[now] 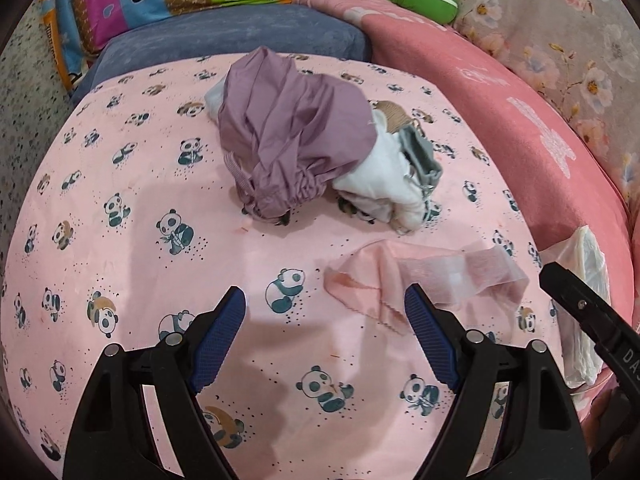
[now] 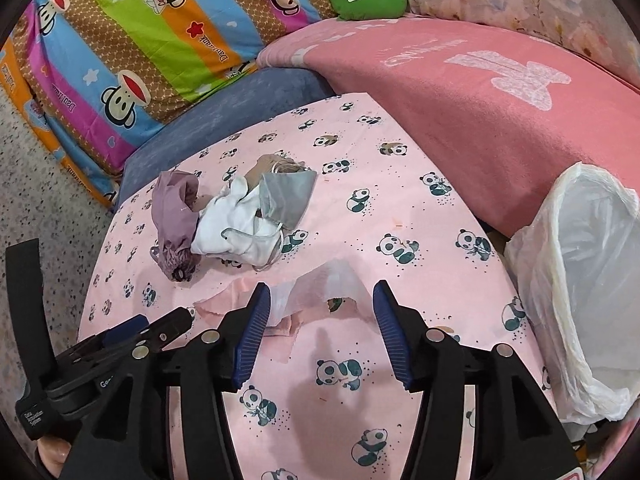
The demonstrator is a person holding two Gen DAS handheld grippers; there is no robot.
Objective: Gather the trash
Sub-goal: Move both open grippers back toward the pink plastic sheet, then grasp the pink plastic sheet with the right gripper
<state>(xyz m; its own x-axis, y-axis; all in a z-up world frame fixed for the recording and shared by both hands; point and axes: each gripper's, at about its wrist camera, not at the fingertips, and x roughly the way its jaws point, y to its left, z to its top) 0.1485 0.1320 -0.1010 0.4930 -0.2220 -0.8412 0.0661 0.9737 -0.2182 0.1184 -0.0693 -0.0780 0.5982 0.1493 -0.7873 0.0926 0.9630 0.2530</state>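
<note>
Clearly, the crumpled tissue is lying crosswise just ahead of the right gripper, nearer it than the left gripper; both are hovering spread, holding nothing.

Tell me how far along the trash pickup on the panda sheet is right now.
Early, by the look of it. Nothing is in hand: the left gripper and right gripper are both open and empty. The pink tissue scrap lies flat just ahead of the right gripper. The purple and white pile also sits on the sheet. The white plastic bag stands open at its right edge; its contents are unclear.
</note>
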